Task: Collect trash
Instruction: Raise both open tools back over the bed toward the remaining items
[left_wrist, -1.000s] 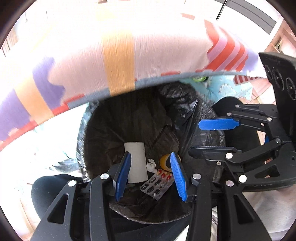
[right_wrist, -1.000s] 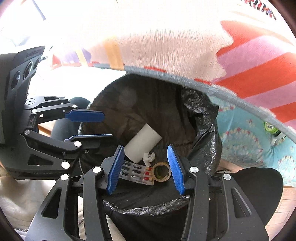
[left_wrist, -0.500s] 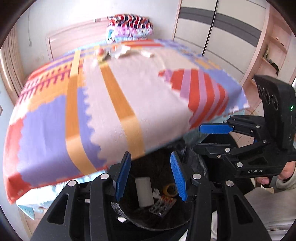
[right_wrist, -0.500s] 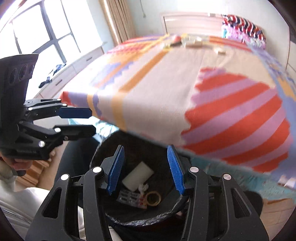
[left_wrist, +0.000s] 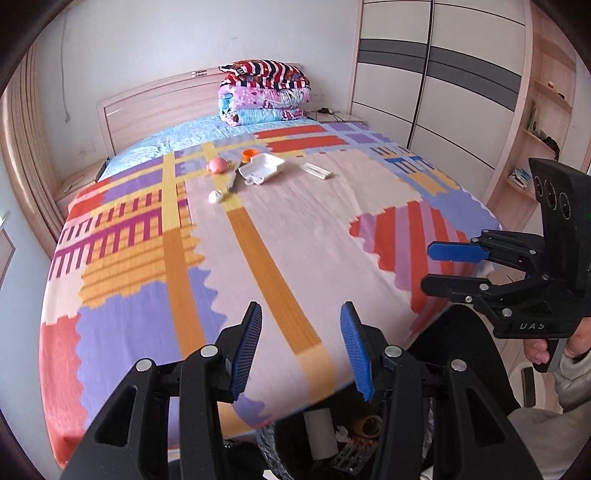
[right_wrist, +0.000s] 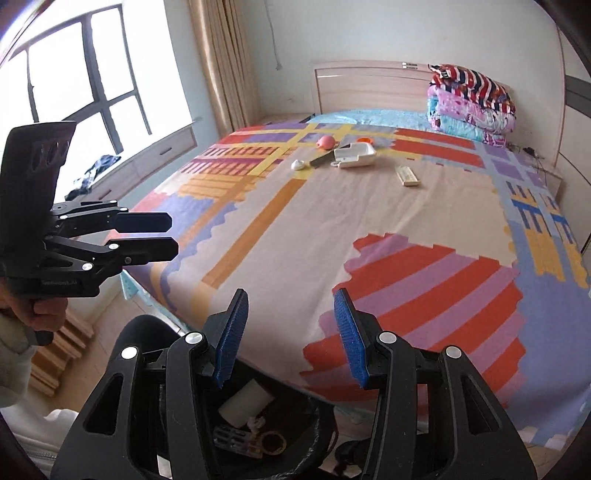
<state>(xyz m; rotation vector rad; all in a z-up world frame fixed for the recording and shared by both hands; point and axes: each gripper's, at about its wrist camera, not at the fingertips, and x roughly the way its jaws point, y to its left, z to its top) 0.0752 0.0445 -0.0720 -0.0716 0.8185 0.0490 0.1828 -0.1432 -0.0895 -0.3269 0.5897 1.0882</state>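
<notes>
Grippers both hang at the foot of the bed, each with its blue pads spread wide and nothing between them. From its own camera the left gripper fills the 6 o'clock part of the view, over the striped bedspread; the right gripper shows side-on at 3 o'clock, jaws parted, a hand on its grip. In the right wrist view the right gripper sits at 6 o'clock and the left gripper juts in from 9 o'clock.

Below the bed's edge, at 6 o'clock in both views, stands the black-lined trash bin. Inside it lie a white paper roll, a blister pack of pills beside it, and a tape ring, which lies close against the pack.

Remaining trash lies far up the bed toward 12 o'clock: a white foam tray, a pink round item at its 9 o'clock, an orange cap just behind the tray, a small white wad nearer the foot, a dark flat strip, possibly a wrapper, between wad and tray, and a pale flat box at the tray's 4 o'clock. Folded quilts are stacked against the headboard.
</notes>
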